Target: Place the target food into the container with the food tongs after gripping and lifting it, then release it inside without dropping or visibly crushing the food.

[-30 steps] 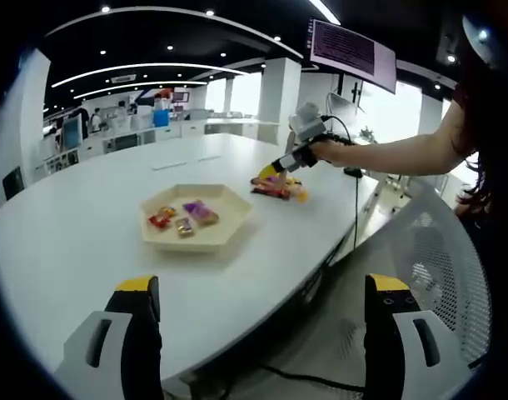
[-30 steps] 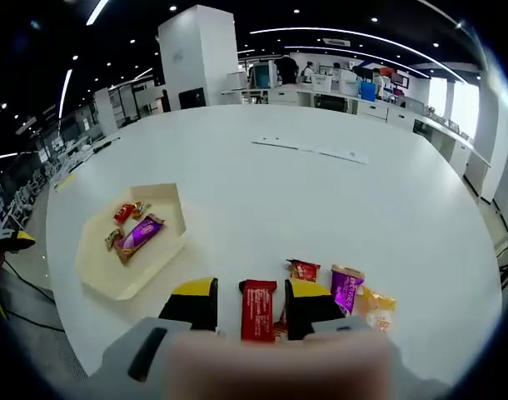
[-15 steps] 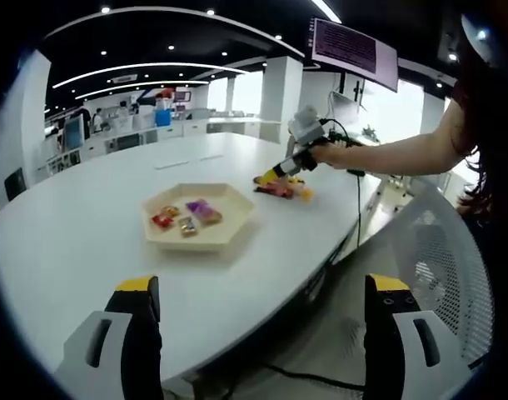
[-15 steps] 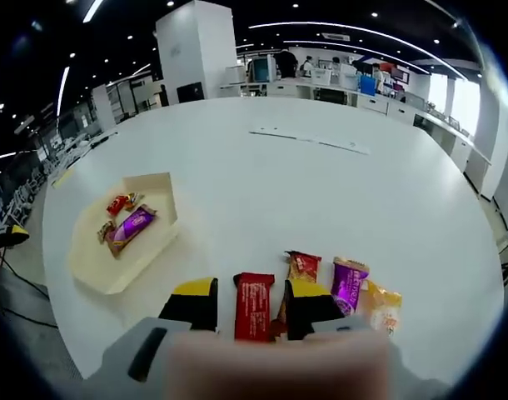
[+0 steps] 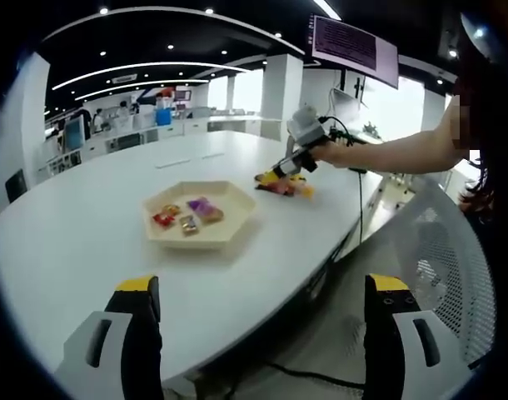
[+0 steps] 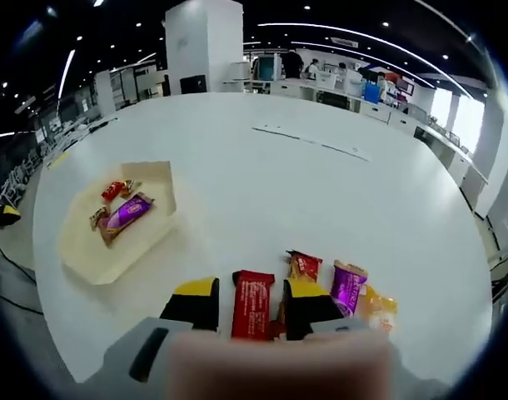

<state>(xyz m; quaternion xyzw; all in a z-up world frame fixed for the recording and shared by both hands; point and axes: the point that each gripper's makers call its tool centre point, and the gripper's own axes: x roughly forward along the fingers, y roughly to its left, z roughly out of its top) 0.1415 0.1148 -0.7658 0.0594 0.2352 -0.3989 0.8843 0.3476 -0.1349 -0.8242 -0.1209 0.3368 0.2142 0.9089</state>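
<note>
Left gripper point(image 5: 258, 333) hangs off the near edge of the white table point(image 5: 79, 242), jaws spread wide with nothing between them; in its view a bare arm point(image 5: 387, 154) reaches across, the hand holding the right gripper point(image 5: 281, 171) tipped down over the loose snacks. Right gripper point(image 6: 247, 304), seen in its own view, has its yellow-tipped jaws set part open on either side of a red bar point(image 6: 252, 293) lying flat on the table, though I cannot tell whether they press it. Beside the bar lie a small red packet point(image 6: 303, 265), a purple packet point(image 6: 347, 287) and an orange packet point(image 6: 377, 307); the tan hexagonal tray point(image 6: 79, 254), well apart to the left, holds a purple candy point(image 6: 125, 214) and small red ones point(image 6: 112, 191).
</note>
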